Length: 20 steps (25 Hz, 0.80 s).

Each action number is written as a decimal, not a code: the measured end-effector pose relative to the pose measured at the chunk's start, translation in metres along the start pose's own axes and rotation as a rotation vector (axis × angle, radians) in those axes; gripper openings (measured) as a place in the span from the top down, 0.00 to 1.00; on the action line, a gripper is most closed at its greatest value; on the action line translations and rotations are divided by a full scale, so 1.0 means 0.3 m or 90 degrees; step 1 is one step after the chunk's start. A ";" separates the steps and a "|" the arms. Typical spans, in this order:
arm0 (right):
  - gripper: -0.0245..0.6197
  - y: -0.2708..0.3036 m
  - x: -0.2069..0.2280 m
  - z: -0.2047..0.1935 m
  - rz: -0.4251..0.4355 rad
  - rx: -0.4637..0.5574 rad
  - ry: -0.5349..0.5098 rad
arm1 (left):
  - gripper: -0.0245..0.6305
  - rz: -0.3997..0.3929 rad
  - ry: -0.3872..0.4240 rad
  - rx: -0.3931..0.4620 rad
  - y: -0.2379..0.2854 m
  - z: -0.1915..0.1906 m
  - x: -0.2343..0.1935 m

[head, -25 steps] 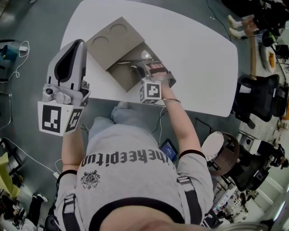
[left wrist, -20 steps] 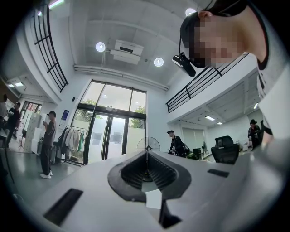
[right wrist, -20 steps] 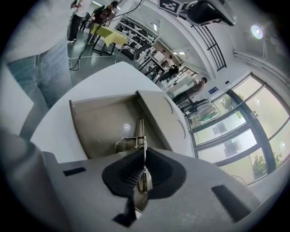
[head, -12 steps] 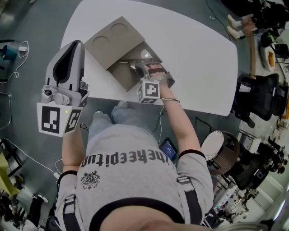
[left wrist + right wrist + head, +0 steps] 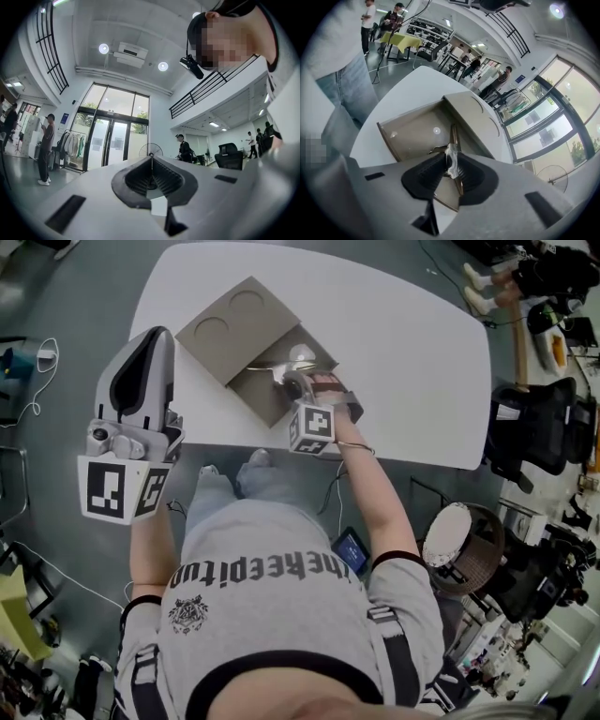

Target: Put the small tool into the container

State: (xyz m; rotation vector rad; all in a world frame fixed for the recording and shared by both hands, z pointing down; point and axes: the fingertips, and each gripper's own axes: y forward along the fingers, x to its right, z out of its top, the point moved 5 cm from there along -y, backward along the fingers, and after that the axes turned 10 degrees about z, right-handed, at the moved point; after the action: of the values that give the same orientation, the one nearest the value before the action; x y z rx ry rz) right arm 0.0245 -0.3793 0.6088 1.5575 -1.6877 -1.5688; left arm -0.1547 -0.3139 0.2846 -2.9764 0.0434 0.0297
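The right gripper (image 5: 451,158) is closed on the small tool (image 5: 453,135), a thin metal piece that is pinched flat between the two jaws. In the right gripper view the long axis of the tool runs almost straight forward from the jaws. One end sticks out ahead of the fingertips, and the other end goes back, down and a little to the right, under them.

The container (image 5: 388,139), an open brown cardboard box, lies directly ahead of this gripper and below it. Its bare floor is ahead and to the left of the tool's front end. Its opened lid (image 5: 474,116) lies flat to the right and further ahead. So the tool is already above the inside of the box, and its front end points toward the line where the lid joins the box. I cannot tell if the tip touches the floor of the box or only hangs above it.

I judge that what remains is a short lowering and then the opening of the jaws. No sideways travel seems needed.

The left gripper (image 5: 151,165) is closed too, with nothing between its jaws. It is held off the desk (image 5: 403,352), points up, and is well apart from the box, so the right gripper is clearly the nearer one.
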 end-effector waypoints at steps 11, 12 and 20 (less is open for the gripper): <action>0.95 -0.138 0.016 0.072 -0.053 0.093 0.237 | 0.95 -0.045 -0.012 0.007 -0.050 0.023 -0.033; 0.95 -0.155 0.018 0.078 -0.061 0.102 0.268 | 0.95 -0.049 -0.013 0.007 -0.057 0.027 -0.036; 0.96 -0.297 0.043 0.107 -0.169 0.219 0.519 | 0.95 -0.084 -0.016 0.012 -0.107 0.053 -0.054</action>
State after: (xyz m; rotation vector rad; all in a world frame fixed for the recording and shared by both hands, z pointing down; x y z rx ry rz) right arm 0.0346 -0.3554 0.5169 2.2463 -1.3341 -0.5591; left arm -0.1700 -0.2792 0.2746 -2.9517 -0.1551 0.0493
